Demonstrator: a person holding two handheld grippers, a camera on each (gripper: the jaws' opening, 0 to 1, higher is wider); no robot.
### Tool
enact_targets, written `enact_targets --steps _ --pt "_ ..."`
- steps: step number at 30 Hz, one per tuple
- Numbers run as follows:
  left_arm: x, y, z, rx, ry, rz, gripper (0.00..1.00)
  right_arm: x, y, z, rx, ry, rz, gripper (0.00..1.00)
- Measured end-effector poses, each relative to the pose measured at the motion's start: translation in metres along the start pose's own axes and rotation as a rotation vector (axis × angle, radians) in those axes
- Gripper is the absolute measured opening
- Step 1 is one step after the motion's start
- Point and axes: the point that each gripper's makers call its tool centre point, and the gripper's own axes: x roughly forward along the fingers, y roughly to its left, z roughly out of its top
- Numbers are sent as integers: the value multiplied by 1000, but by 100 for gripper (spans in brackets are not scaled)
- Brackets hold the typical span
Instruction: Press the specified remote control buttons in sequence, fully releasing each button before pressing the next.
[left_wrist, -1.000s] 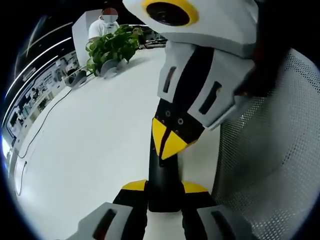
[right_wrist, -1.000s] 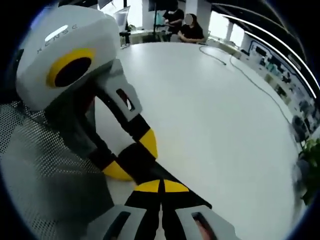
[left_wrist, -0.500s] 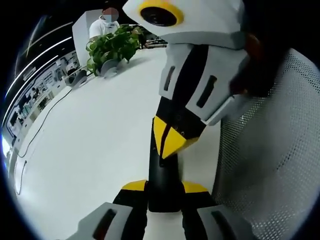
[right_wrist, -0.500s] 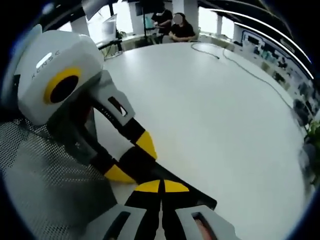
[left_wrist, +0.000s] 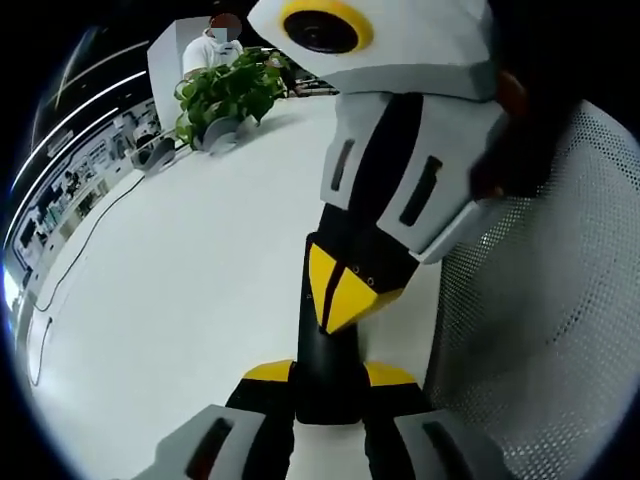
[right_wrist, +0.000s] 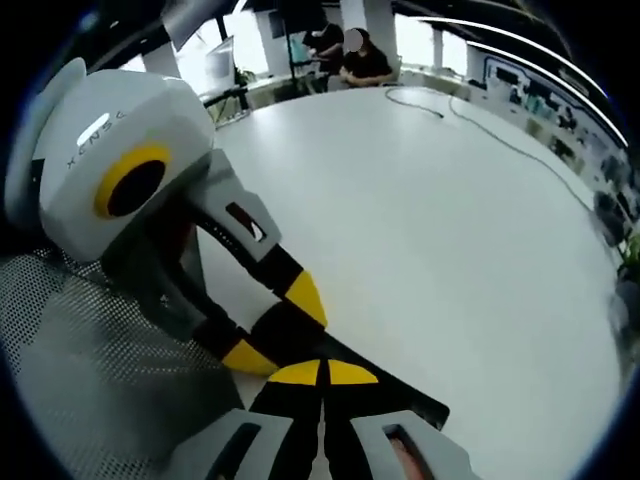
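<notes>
At the bottom centre of the left gripper view, the left gripper (left_wrist: 328, 385) clamps its yellow-tipped jaws on the near end of a slim black plastic remote control (left_wrist: 322, 355). From the upper right, the right gripper (left_wrist: 340, 300) comes down with its jaws closed together, tips on or just above the remote; I cannot tell which.

The remote looks light, rigid and smooth, so holding its sides near one end seems wise, leaving the buttons free.

A grey mesh chair back (left_wrist: 540, 330) fills the right side just beside the grippers, limiting room there. The round white table (left_wrist: 180, 290) spreads open to the left. At the upper left stands a leafy green potted plant (left_wrist: 225, 95), well apart.
</notes>
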Motion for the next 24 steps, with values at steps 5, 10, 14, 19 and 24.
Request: enact_targets --steps 5,10,14,19,24 --pt "0 0 0 -21 0 7 25 1 0 1 54 -11 9 0" --pt "0 0 0 -25 -1 6 24 2 1 1 23 7 -18 0" --pt "1 0 0 -29 -1 6 24 2 -1 1 71 3 -22 0" --pt "1 1 0 -26 2 7 24 1 -2 1 106 -11 -8 0" --pt "1 1 0 -40 7 10 25 1 -1 1 109 -15 -3 0"
